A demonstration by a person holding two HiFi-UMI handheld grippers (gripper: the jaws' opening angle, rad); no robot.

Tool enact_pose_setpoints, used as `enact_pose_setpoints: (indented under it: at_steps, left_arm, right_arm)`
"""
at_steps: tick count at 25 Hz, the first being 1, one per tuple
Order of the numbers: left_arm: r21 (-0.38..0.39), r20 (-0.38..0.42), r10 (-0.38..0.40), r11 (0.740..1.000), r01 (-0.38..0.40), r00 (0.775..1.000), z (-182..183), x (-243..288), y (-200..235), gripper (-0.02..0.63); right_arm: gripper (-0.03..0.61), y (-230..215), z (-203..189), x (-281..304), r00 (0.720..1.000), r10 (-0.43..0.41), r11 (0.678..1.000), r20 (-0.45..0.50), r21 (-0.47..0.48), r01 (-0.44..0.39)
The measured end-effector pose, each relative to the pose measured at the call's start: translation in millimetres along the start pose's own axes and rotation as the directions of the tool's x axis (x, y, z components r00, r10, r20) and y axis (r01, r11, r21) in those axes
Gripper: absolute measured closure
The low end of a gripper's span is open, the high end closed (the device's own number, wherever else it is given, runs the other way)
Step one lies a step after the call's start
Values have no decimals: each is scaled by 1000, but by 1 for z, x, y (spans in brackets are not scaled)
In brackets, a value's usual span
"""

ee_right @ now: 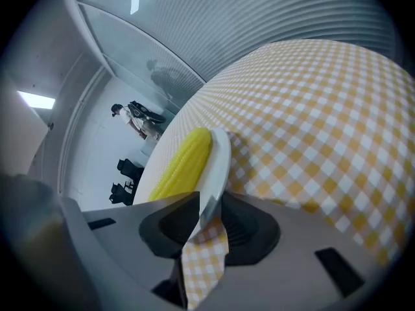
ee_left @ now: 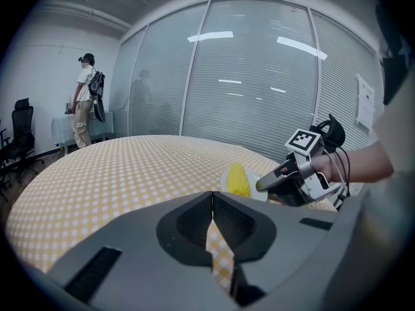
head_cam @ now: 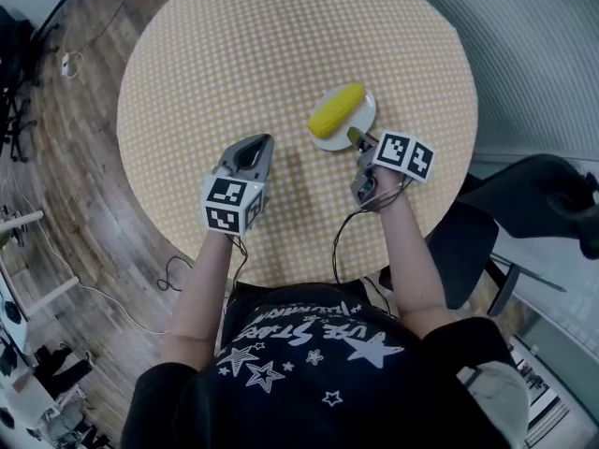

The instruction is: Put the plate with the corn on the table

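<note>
Two grippers low over a round table [head_cam: 234, 45] in yellow-checked cloth, both on its 6 o'clock half. Right gripper [head_cam: 355, 137]: jaws clamped on the 5 o'clock rim of a white plate [head_cam: 365, 117]. Across the plate, a yellow corn cob [head_cam: 337, 110], running from 8 to 2 o'clock. Plate a little toward 3 o'clock from the table's middle, on or just above the cloth; cannot tell which. Left gripper [head_cam: 260, 144]: jaws together, nothing between them, only checked cloth beyond. Sits at 8 o'clock of the plate, apart from it. Far across the room, a standing person [ee_left: 85, 99] with a backpack.
</note>
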State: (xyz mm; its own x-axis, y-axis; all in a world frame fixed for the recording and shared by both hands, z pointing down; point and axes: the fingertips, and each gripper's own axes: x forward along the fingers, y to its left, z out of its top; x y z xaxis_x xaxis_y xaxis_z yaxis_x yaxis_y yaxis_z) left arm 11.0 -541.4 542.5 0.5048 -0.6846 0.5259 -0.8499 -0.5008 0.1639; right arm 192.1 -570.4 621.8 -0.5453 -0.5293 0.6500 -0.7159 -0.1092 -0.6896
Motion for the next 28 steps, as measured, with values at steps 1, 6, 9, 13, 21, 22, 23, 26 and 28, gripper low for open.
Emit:
enact_pose_setpoints:
  at_steps: [1,6,9,13,21,22,23,26,28]
  left_arm:
    - [0,2,-2,1000,2,1000,-1,-3,-1,604]
    - [11,28,-27,1000,27,999,0,-19,-10,604]
    - [11,47,-41,999,41,998,0,-32,-15,604]
    - [6,75,-64,998,64,995,1,-48,-20,604]
    - [34,146,-116,993,113,982,1,-101,-38,604]
    - [39,154,-125,992,120,980,0,-109,-42,604]
    - [46,160,-133,991,127,978,-1,-117,-45,604]
    - [86,178,-162,985,148,971,-5,-142,-54,604]
    - [105,191,-181,981,163,965,-7,-160,-57,604]
  right_arm:
    - [488,-3,-1,-3,1000,-6,1000,7,6,5]
    - [477,-11,-15,-26,999,-26,1000,20,11,26]
    - [477,-7,-28,-44,999,-16,1000,45,4,15]
    - [477,11,-34,-70,989,55,998,137,16,-58]
    - [477,69,-39,-139,924,173,976,340,-187,-114]
    - [477,75,-41,-147,917,173,970,358,-222,-97]
    - [477,80,-45,-155,911,172,965,374,-252,-79]
    - [477,96,-65,-177,895,172,947,411,-320,-35]
    - [477,108,-82,-190,881,182,938,436,-345,-23]
